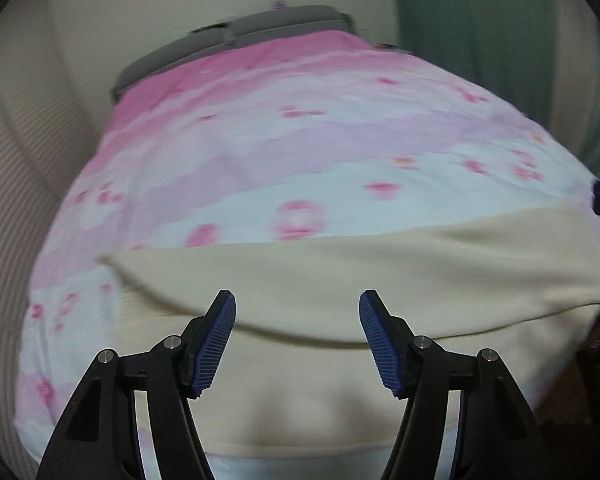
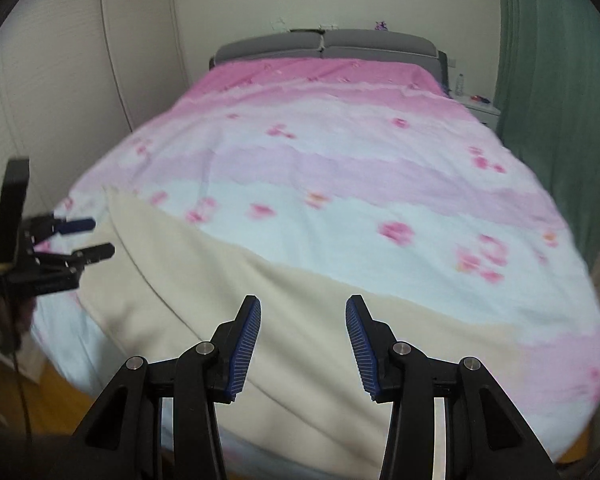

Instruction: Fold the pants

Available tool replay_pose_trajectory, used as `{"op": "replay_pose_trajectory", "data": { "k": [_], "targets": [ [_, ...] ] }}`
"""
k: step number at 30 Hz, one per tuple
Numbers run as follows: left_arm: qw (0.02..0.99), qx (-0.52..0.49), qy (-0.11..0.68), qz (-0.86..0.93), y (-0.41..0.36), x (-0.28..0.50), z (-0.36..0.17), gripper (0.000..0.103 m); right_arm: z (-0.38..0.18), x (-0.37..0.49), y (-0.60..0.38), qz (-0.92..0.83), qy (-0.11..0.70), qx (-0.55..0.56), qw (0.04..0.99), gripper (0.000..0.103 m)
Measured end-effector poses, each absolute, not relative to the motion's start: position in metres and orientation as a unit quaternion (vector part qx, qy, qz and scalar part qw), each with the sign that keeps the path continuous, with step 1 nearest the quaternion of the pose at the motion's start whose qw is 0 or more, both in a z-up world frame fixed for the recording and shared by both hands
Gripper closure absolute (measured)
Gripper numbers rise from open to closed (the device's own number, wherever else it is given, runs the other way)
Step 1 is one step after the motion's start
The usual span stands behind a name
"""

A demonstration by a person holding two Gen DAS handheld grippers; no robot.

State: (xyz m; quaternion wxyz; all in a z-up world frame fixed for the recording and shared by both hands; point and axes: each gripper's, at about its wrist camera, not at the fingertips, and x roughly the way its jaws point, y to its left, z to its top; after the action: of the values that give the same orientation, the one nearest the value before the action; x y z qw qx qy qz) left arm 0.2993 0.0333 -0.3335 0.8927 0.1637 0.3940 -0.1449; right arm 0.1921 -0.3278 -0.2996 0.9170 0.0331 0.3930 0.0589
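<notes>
Cream pants (image 1: 340, 280) blurred, right end cut off; both grippers agape

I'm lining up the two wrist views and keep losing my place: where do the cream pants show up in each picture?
Left wrist: the cream pants fill the lower middle, stretching to the right edge, beyond the left gripper with its open jaws.
Right wrist: they run from the left middle down to the bottom centre, beyond the open right gripper.
Shared landmark: the grey headboard at the top.
</notes>
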Motion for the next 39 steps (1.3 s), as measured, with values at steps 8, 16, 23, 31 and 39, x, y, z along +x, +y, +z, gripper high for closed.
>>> {"op": "replay_pose_trajectory", "data": {
  "k": [8, 16, 23, 31, 39],
  "targets": [
    [0.906, 0.199, 0.358, -0.106, 0.190, 0.403, -0.350, 0.039, -0.334, 0.275, -0.143, 0.074, 0.453, 0.189, 0.868, 0.058],
    [0.902, 0.187, 0.350, -0.169, 0.243, 0.473, -0.372, 0.039, -0.379, 0.342, -0.037, 0.069, 0.476, 0.263, 0.836, 0.058],
    [0.888, 0.247, 0.317, -0.224, 0.249, 0.496, -0.387, 0.043, -0.387, 0.384, 0.008, 0.050, 0.475, 0.183, 0.859, 0.058],
    [0.842, 0.307, 0.315, -0.311, 0.263, 0.503, -0.418, 0.051, -0.401, 0.414, 0.067, 0.107, 0.476, 0.024, 0.872, 0.058],
    [0.828, 0.344, 0.294, -0.332, 0.260, 0.520, -0.433, 0.062, -0.420, 0.421, 0.114, 0.131, 0.470, -0.119, 0.864, 0.059]
  ]
}}
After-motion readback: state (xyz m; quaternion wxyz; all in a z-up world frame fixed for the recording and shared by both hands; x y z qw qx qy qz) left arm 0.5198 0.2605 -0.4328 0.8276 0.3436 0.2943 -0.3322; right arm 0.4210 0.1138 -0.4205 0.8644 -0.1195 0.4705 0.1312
